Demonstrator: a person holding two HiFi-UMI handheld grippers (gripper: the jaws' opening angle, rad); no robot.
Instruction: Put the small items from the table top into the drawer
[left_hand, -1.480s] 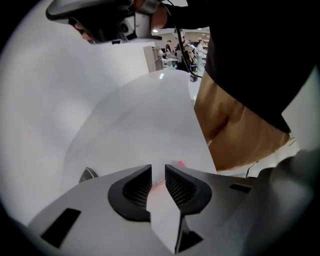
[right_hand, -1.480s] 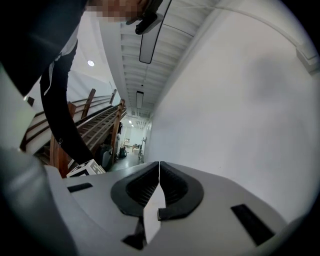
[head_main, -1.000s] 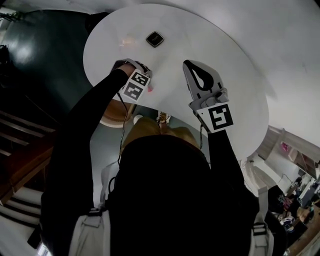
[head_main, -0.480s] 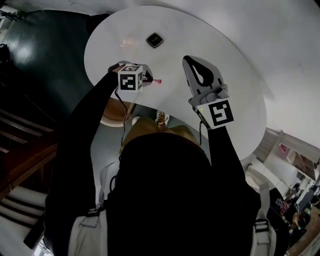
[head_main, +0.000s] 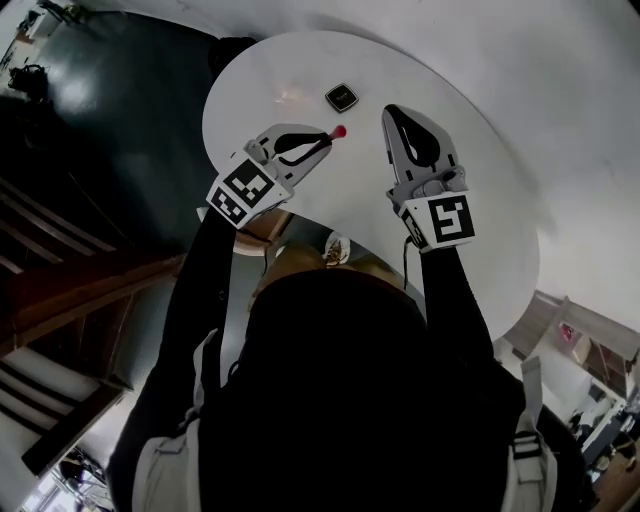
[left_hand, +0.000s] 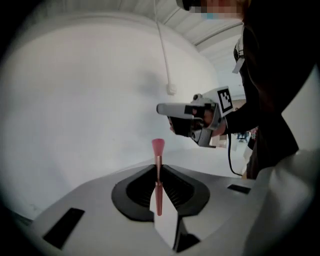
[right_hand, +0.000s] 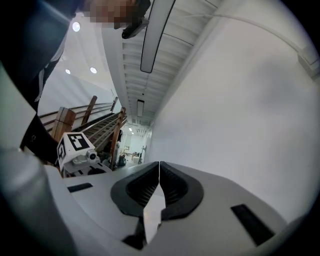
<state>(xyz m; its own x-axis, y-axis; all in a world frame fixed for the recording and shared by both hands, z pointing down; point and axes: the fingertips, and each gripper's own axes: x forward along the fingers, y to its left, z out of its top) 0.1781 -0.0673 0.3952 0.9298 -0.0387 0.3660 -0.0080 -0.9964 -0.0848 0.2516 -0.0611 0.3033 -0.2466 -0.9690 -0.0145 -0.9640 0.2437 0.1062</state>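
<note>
— Bright or dim?
— Mixed. The white worktop (head_main: 490, 190) is nearly blown out under overhead light, while the dark floor (head_main: 80, 95) only carries a pale patch of glare.
— And sharpness?
— Both gripper views bow hard and go black at the corners. The ceiling spots (right_hand: 76, 26) flare, and whatever sits nearest the lens looks soft.
</note>
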